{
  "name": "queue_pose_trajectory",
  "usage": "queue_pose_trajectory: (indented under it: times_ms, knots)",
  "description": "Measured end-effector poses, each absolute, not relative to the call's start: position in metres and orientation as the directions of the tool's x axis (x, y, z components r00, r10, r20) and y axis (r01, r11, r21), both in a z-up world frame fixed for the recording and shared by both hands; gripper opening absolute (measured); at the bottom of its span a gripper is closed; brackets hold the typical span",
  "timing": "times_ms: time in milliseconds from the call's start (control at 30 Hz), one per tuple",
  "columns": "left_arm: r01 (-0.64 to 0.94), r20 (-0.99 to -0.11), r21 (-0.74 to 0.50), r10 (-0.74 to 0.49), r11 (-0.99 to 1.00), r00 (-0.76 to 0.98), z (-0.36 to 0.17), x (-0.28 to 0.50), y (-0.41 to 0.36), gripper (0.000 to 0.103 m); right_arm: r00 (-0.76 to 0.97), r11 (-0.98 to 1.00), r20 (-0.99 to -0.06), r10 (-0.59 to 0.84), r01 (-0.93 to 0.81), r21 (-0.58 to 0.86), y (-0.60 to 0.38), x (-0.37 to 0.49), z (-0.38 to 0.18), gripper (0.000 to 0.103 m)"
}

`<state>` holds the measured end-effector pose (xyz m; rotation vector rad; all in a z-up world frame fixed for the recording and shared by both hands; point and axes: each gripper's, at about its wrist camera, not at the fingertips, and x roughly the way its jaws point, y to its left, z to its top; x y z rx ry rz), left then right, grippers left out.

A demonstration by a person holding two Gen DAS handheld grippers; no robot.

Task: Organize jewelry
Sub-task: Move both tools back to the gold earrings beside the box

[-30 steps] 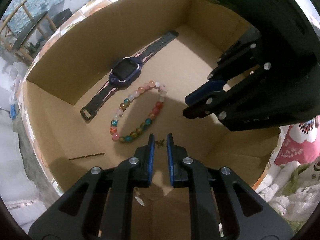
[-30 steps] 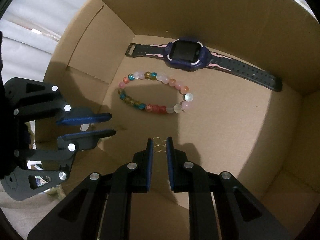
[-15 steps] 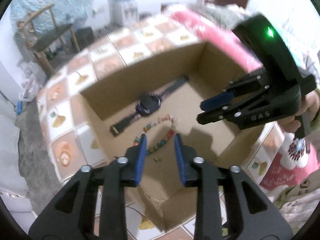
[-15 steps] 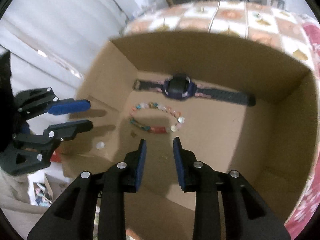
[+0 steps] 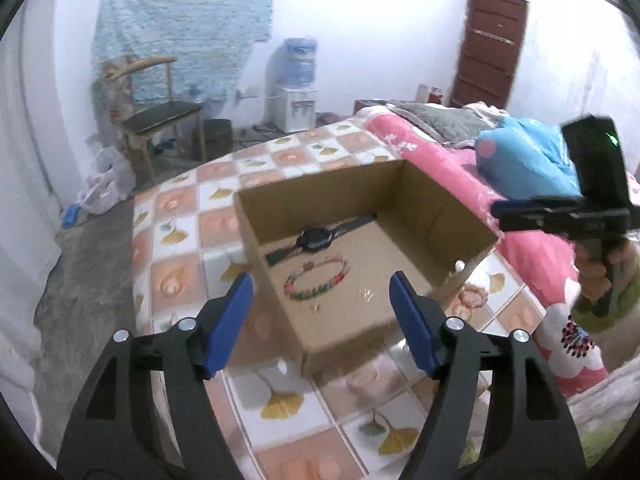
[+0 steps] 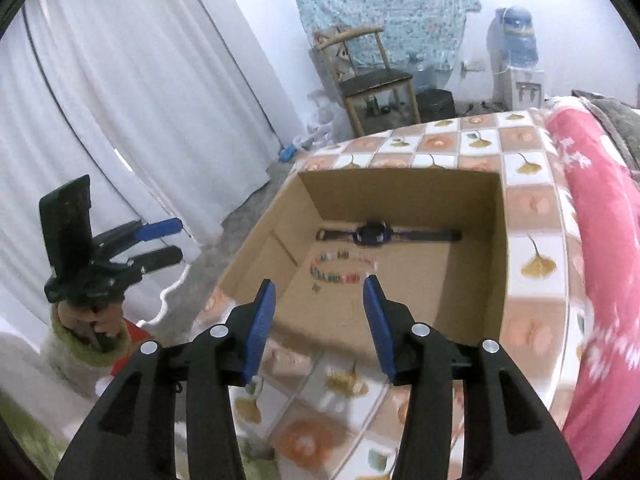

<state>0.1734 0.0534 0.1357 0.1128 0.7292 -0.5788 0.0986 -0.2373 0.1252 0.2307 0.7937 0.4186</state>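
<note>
In the centre of both views, an open cardboard box (image 5: 416, 208) is seen resting on a table (image 5: 180, 236) covered with a checked, leaf-patterned cloth. On the box floor, toward the far wall, a dark watch (image 5: 314, 238) is laid flat with its strap stretched out. Just below it in the frame, a bracelet of coloured beads (image 5: 318, 280) is spread in a loop, apart from the watch. Two small gold earrings (image 5: 366, 295) are seen near the bracelet, lower on the cardboard floor.

The left gripper (image 5: 322, 322) is held above the near edge of the box at the bottom of the left wrist view; its jaws are opening, and nothing is held between them. The right gripper (image 6: 320, 320) is likewise held over the near edge at the bottom of the right wrist view, jaws opening, with nothing between them. At the right edge of the left wrist view, the right gripper is seen from the side, gripped by a hand (image 5: 600, 264). A pink floral blanket (image 5: 448, 168) lies at the right of the table.
</note>
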Motion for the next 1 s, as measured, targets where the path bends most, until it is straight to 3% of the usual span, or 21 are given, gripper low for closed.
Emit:
queue_pose_trajectory:
  times_ms: [267,533,700,1000]
  knots:
    - [0.454,-0.695,-0.337,-0.544,0.825,0.471,0.074,0.146,0.068,0.069,0.514,0.903,-0.751,0.414,-0.130,0.409,-0.223,0.068,0.039,0.045]
    - [0.535,-0.737,-0.288,-0.541,0.794,0.405,0.030,0.137,0.021,0.067,0.502,0.944,-0.805,0.317,-0.081,0.321,-0.207,0.076,0.006,0.045]
    - [0.609,-0.758,-0.227,-0.530,0.760,0.380,0.013,0.130,-0.010,0.059,0.505,0.950,-0.812,0.293,-0.055,0.308,-0.209,0.082,-0.001,0.043]
    - [0.704,-0.781,-0.138,-0.514,0.697,0.355,-0.005,0.123,-0.055,0.037,0.498,0.961,-0.827,0.262,-0.053,0.272,-0.204,0.096,-0.014,0.028]
